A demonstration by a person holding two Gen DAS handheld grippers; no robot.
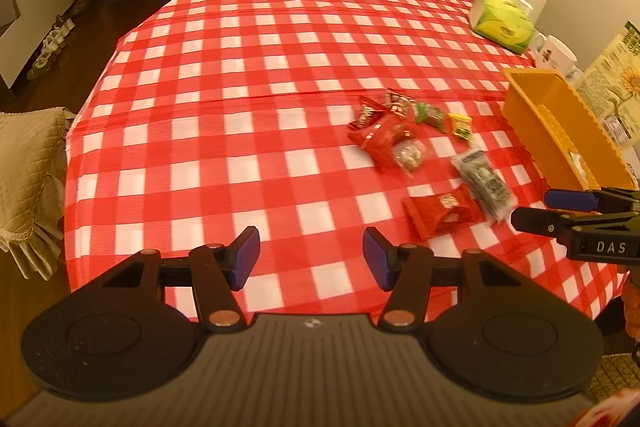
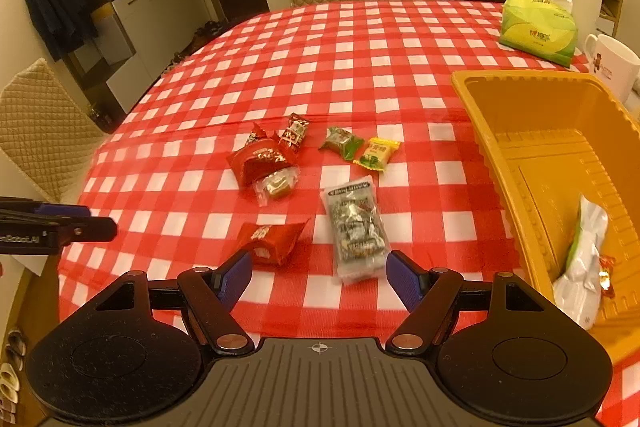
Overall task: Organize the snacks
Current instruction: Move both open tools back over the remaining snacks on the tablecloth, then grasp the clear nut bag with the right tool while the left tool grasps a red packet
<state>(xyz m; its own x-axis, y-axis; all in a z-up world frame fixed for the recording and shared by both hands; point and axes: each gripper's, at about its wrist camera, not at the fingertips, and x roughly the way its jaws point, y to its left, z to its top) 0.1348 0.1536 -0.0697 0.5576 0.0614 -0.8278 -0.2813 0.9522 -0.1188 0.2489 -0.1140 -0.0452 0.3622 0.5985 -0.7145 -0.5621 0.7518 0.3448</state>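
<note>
Seven snack packets point(image 2: 356, 227) lie loose on the checked tabletop point(image 2: 320, 67); two more sit in one orange tray point(image 2: 540, 131); left gripper point(image 1: 312, 259) and right gripper point(image 2: 320, 277) fingers both parted, empty.

Warm, dim yellowish indoor light; strong fisheye bending at the edges, and slight motion blur throughout.

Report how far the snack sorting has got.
Done: a white-and-green packet and a small red-orange sweet lie in the yellow bin. In hand: nothing; the left gripper and right gripper are both open and empty above the checked tablecloth. Left: the loose snacks, including the clear grey packet, nearest red packet, green sweet and yellow sweet.
</note>
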